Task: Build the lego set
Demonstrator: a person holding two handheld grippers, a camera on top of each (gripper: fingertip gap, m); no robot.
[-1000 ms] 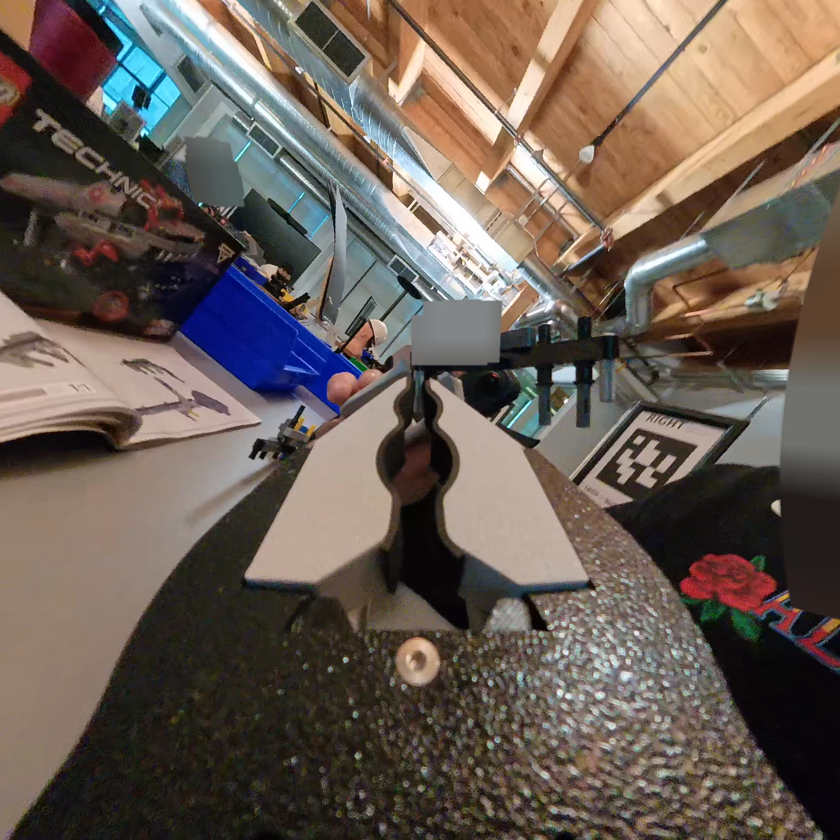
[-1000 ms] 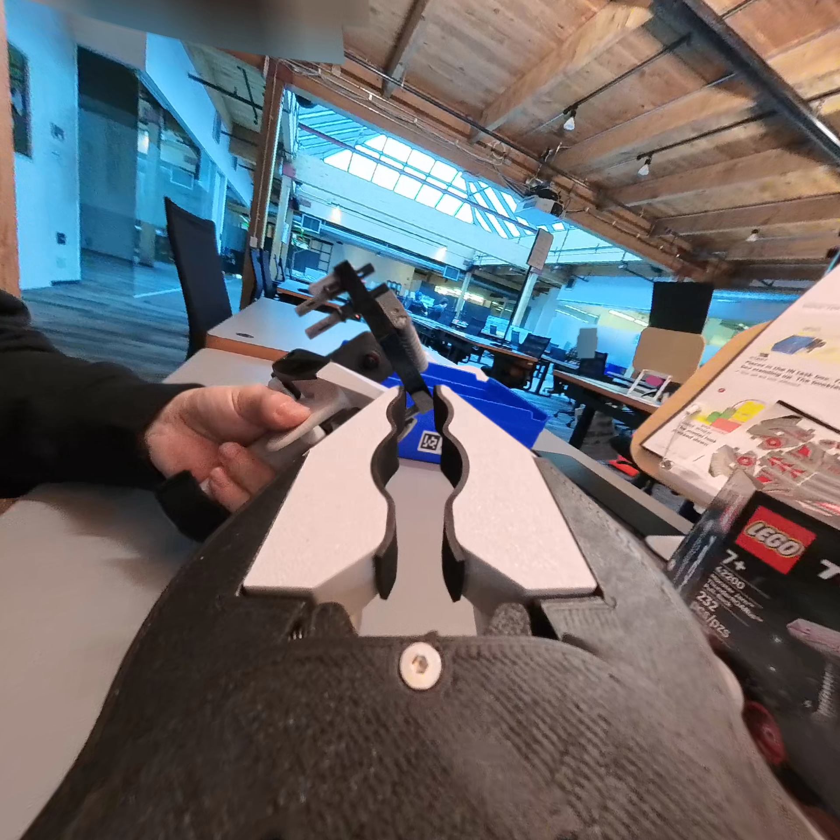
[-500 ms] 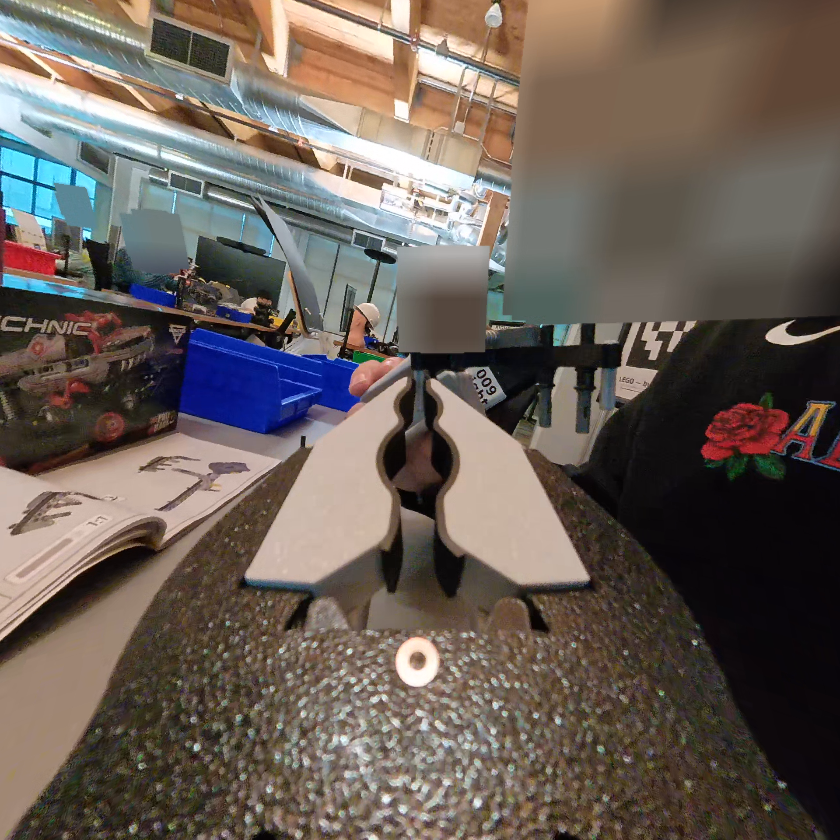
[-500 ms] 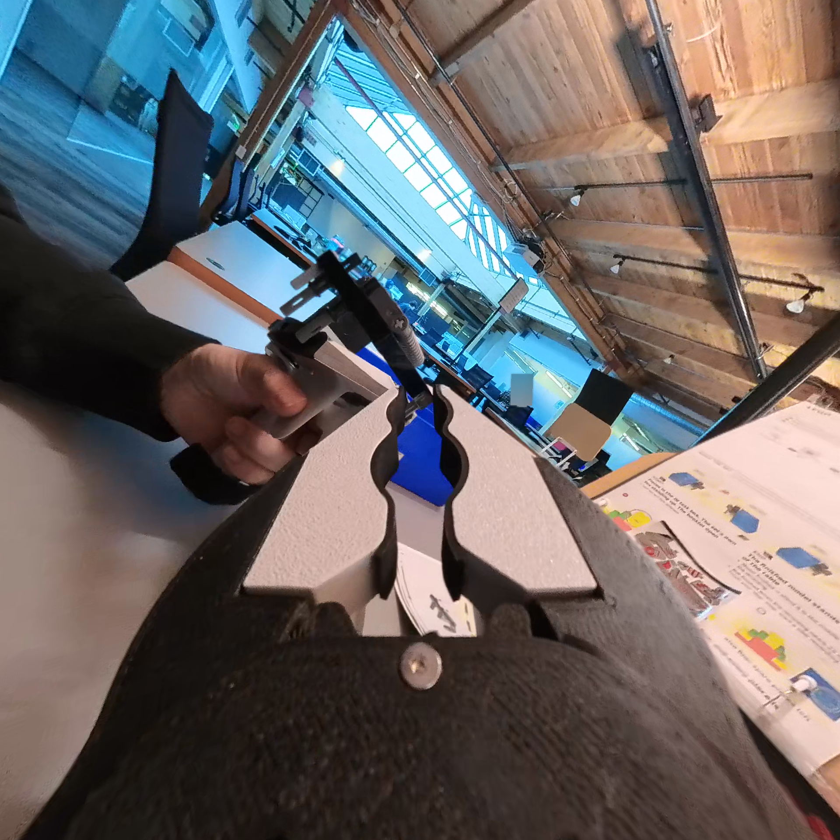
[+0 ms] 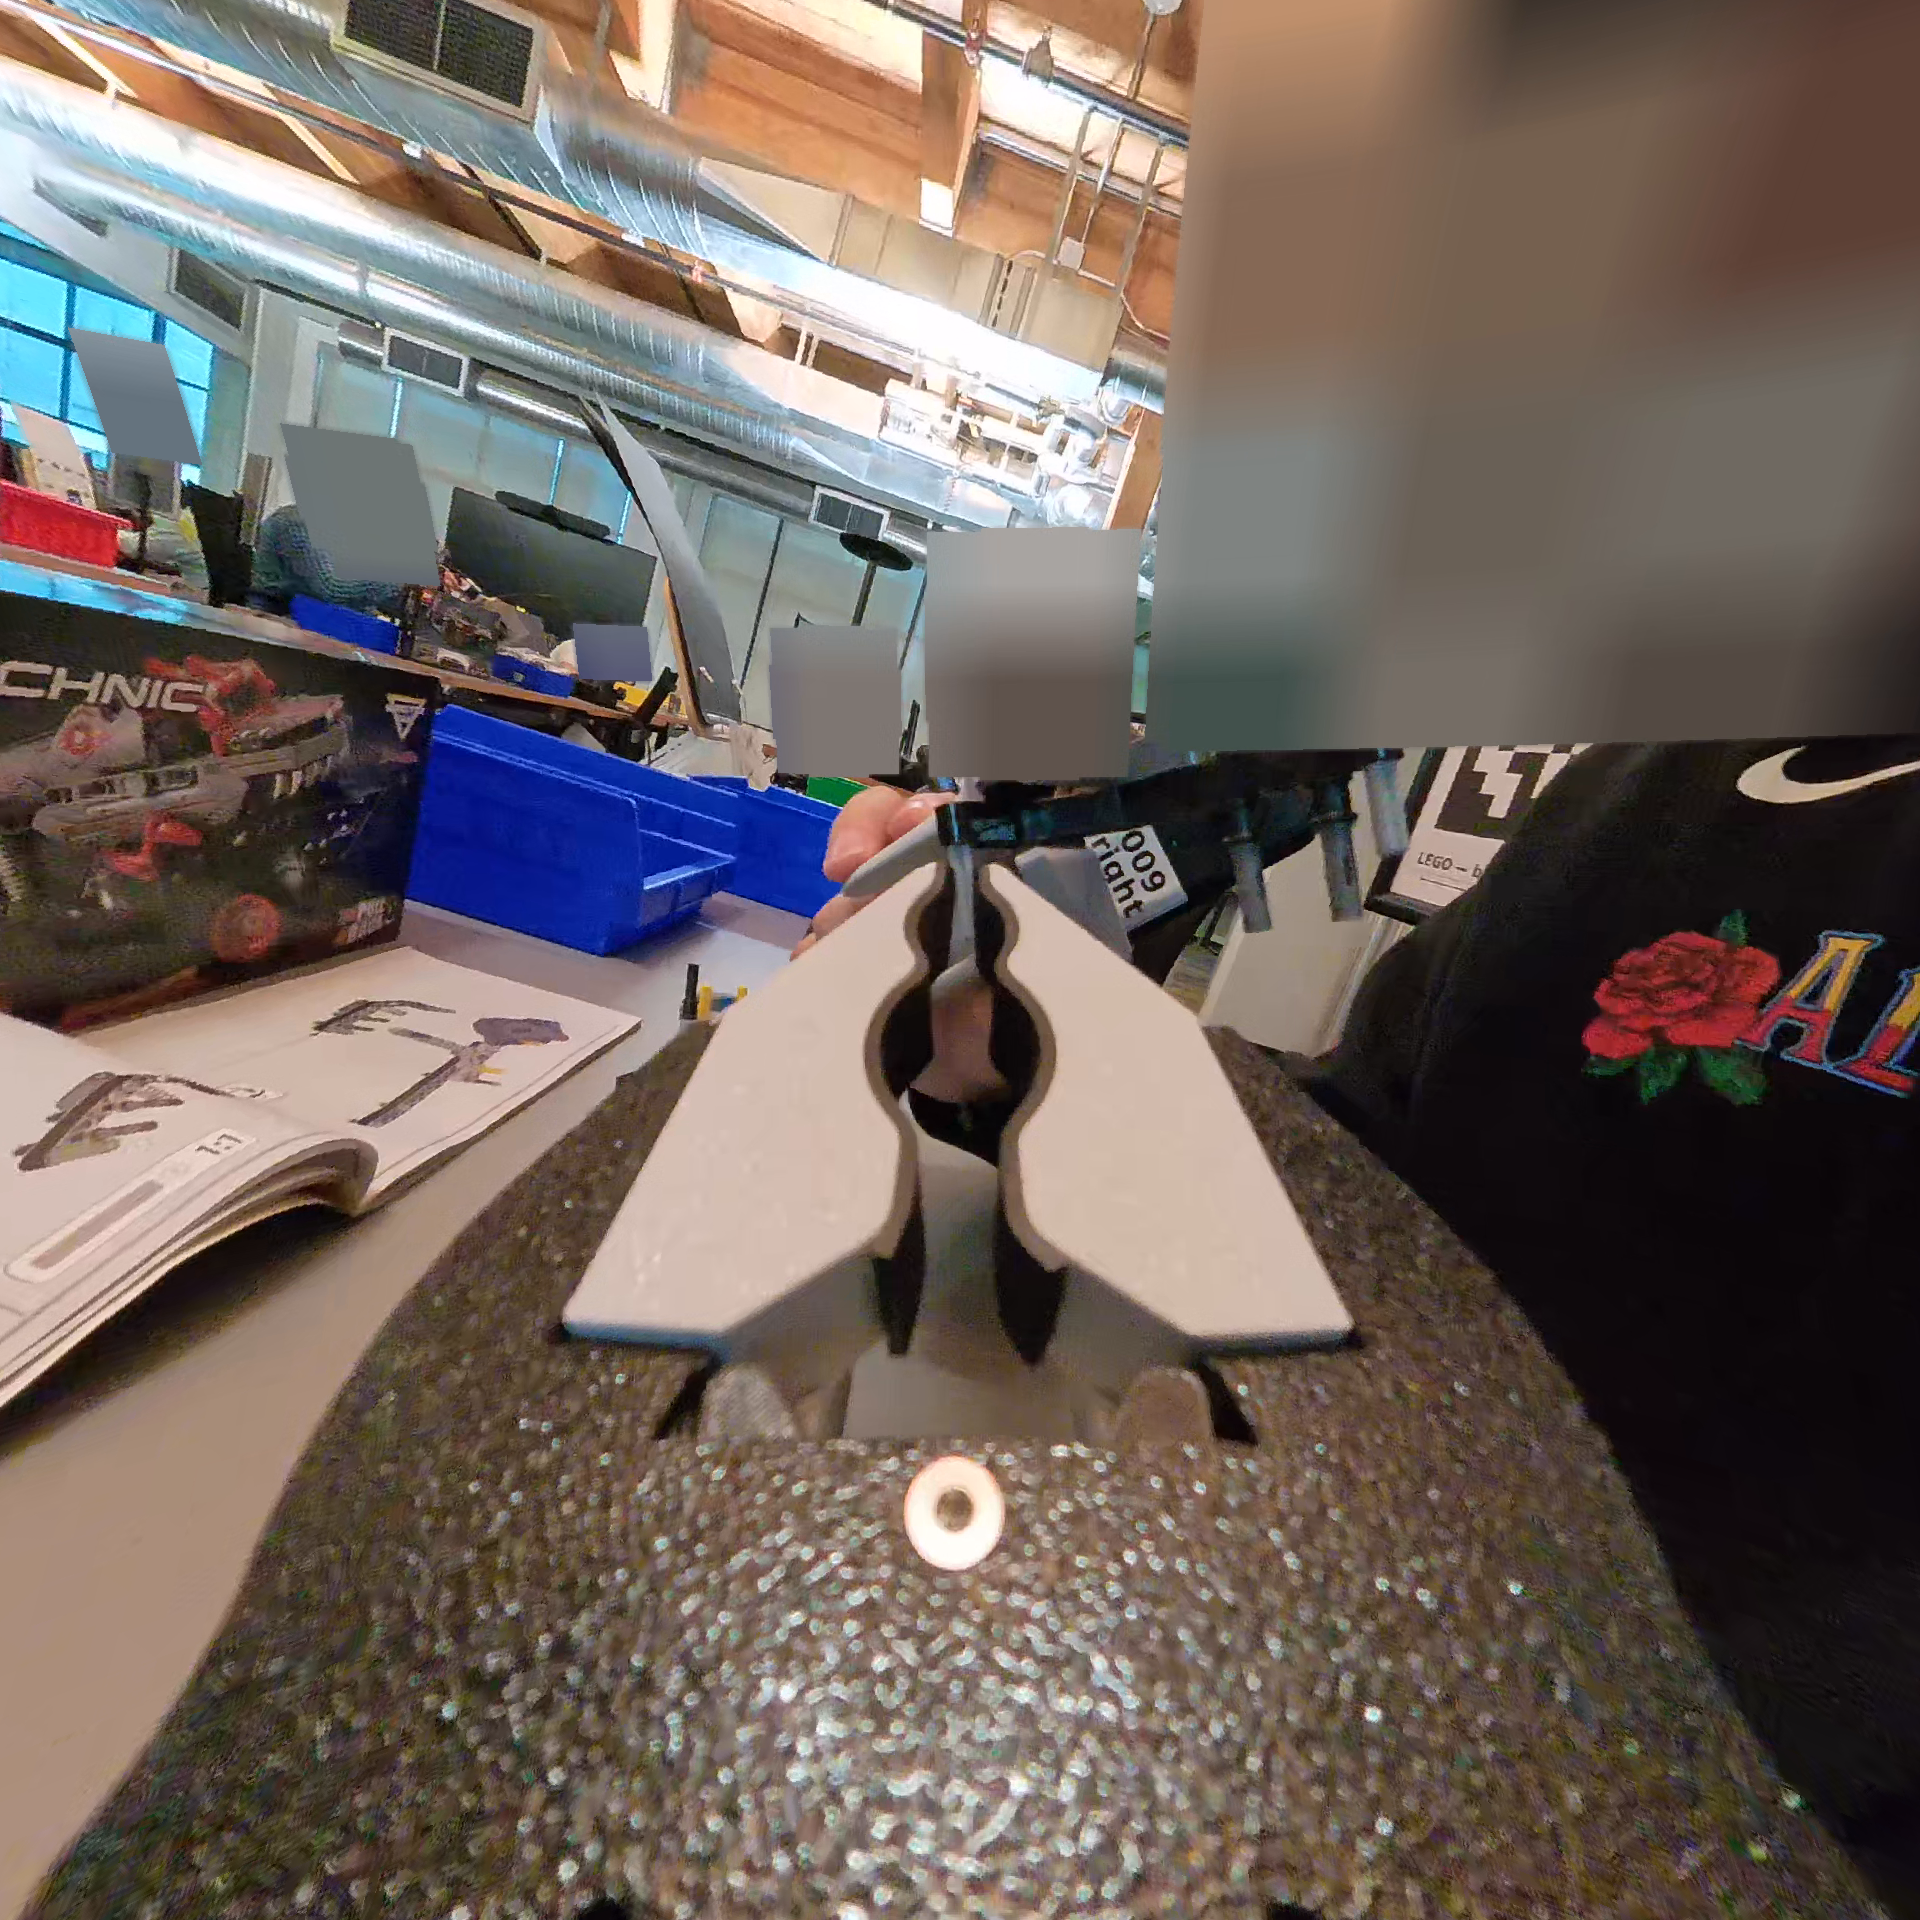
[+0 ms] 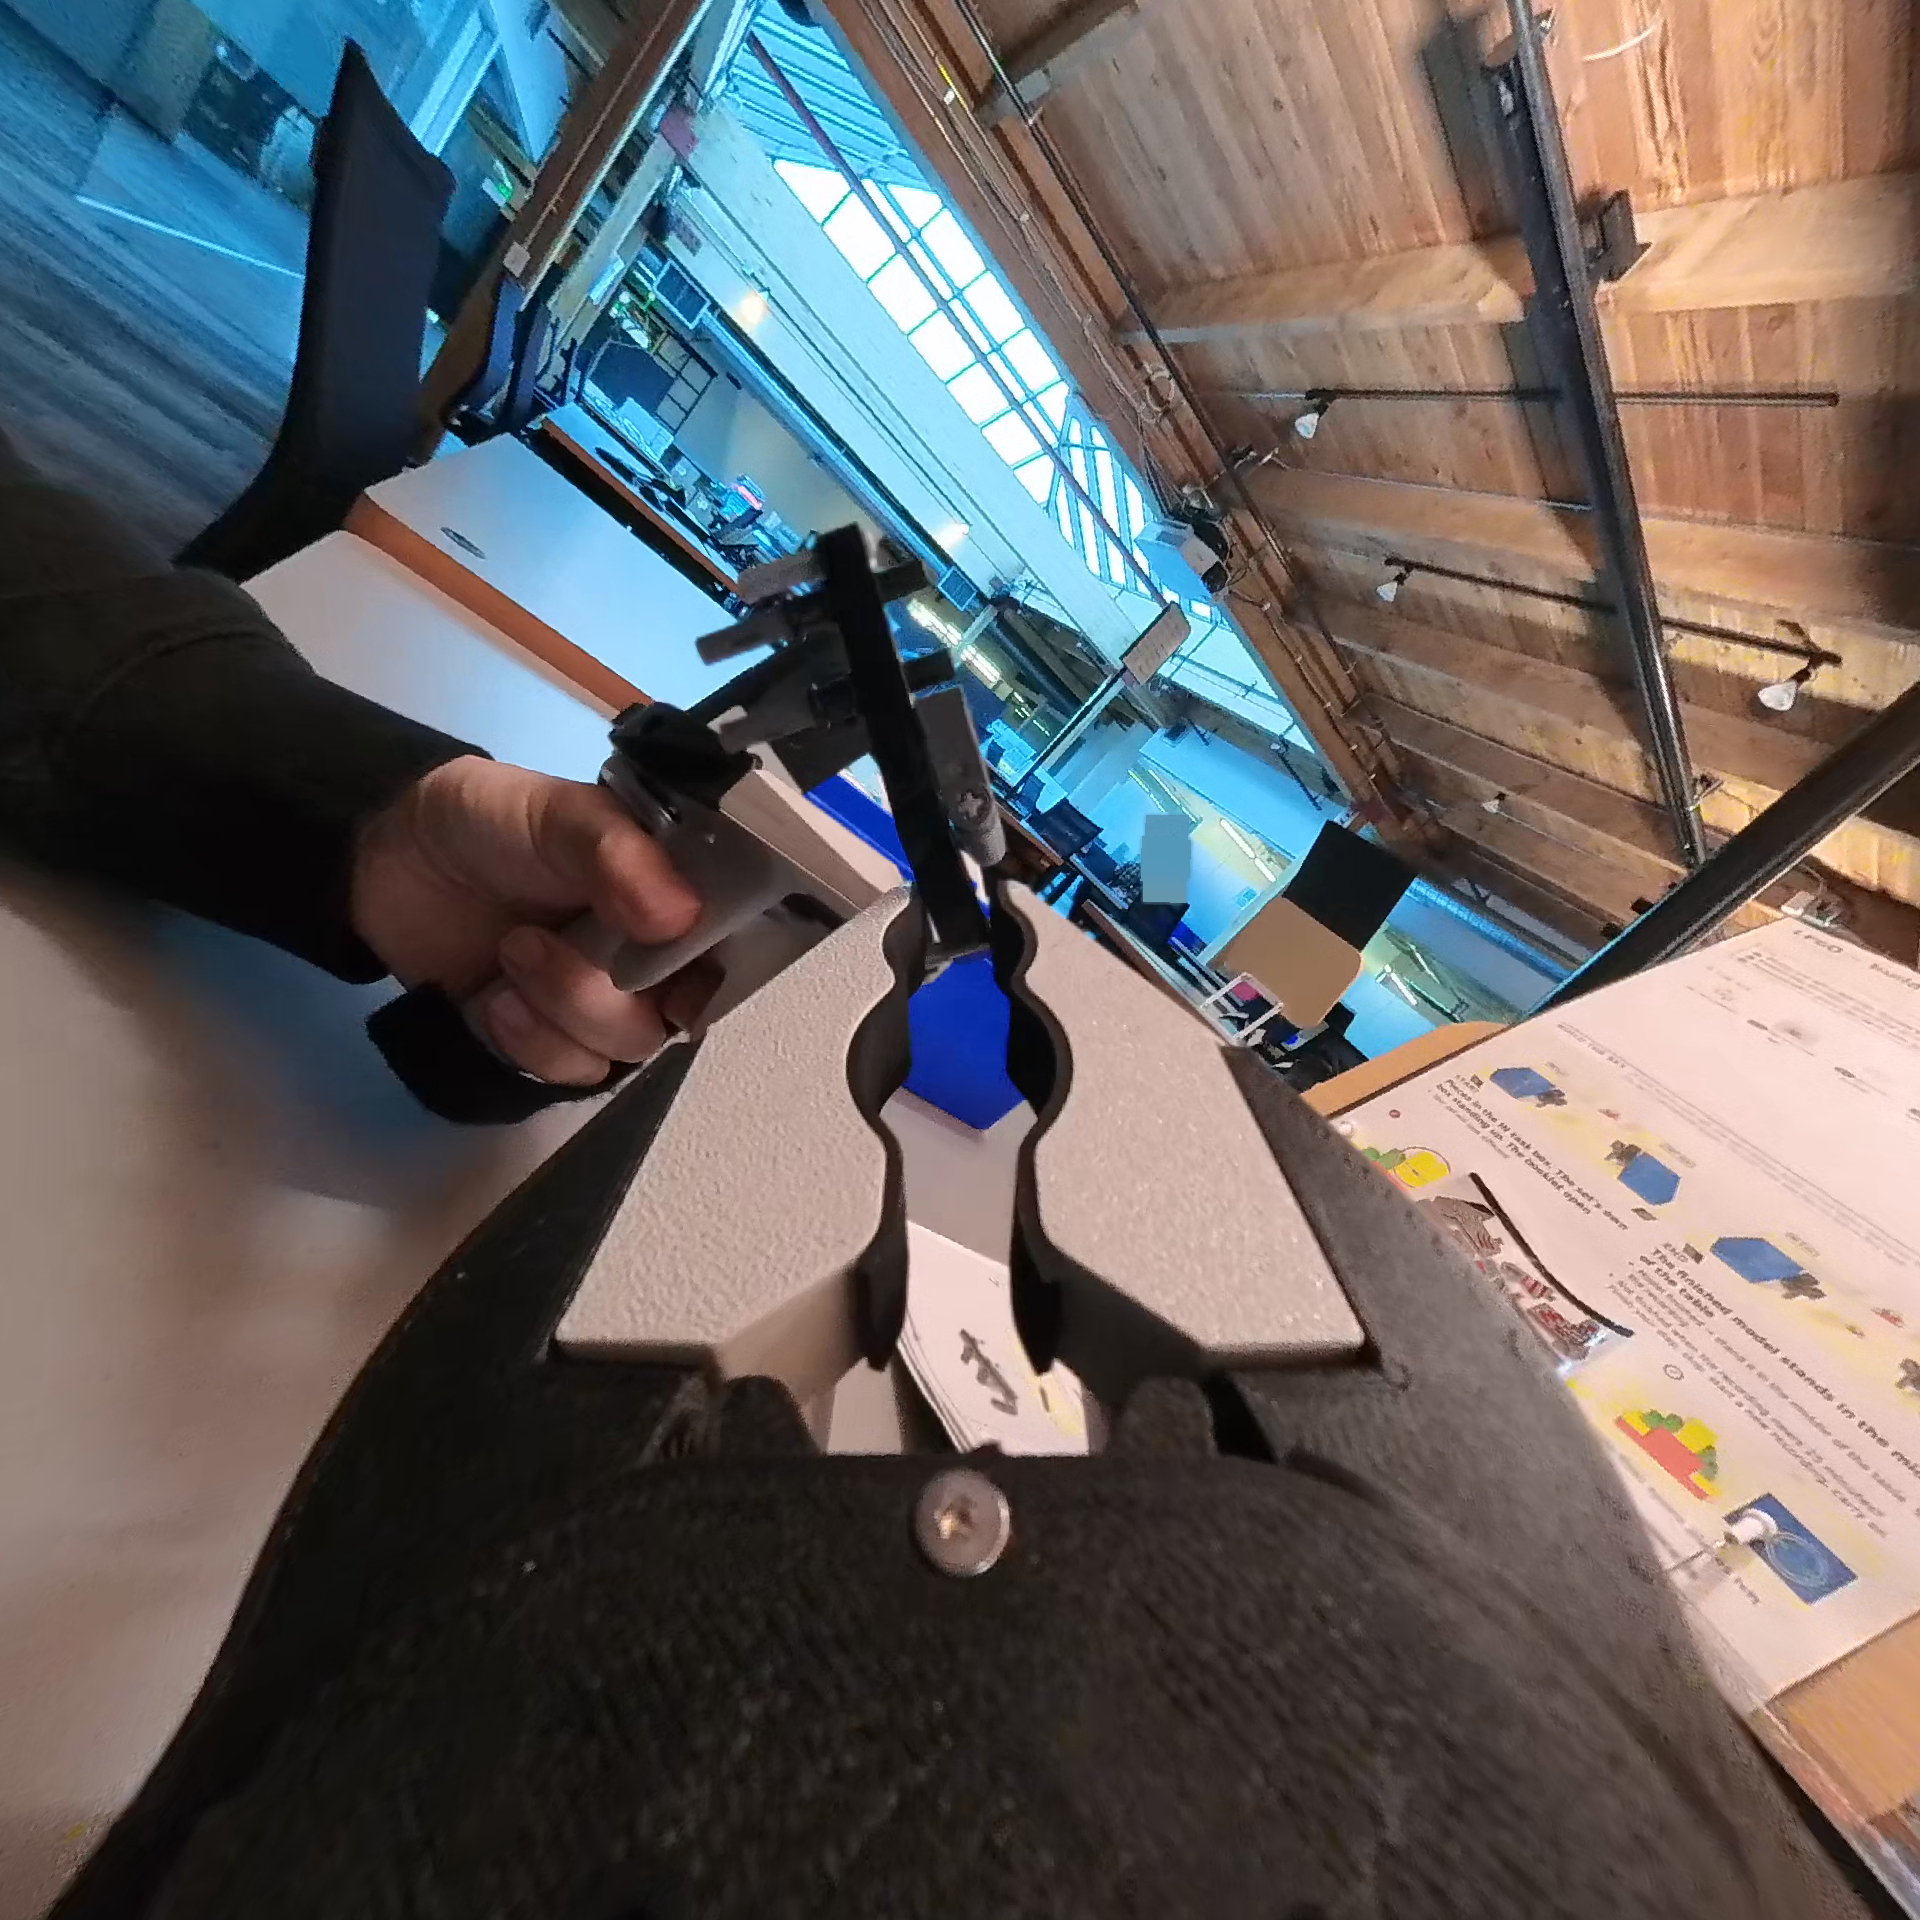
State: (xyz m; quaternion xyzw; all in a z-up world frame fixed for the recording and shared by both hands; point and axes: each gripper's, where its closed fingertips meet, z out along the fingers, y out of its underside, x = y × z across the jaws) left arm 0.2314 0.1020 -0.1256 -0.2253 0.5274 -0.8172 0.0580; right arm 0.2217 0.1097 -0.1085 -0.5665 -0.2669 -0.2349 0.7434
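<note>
**Black beam held between both claws, above the table**

Left wrist view: left claw (image 5: pixel 961 883) is pinched on a grey pin under the black beam (image 5: pixel 1122 816). The beam's long axis runs sideways to the right, its pegs hanging down.

Right wrist view: right claw (image 6: pixel 961 930) is closed on the beam's (image 6: pixel 894 748) lower end. The beam stands up and away from the tips, and the left claw (image 6: pixel 727 831) holds it from the left side.

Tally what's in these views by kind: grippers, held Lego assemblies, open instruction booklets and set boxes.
Grippers: 2, left gripper and right gripper
Lego assembly, held by both: 1
Open instruction booklet: 1
Set box: 1
Total: 5
</note>
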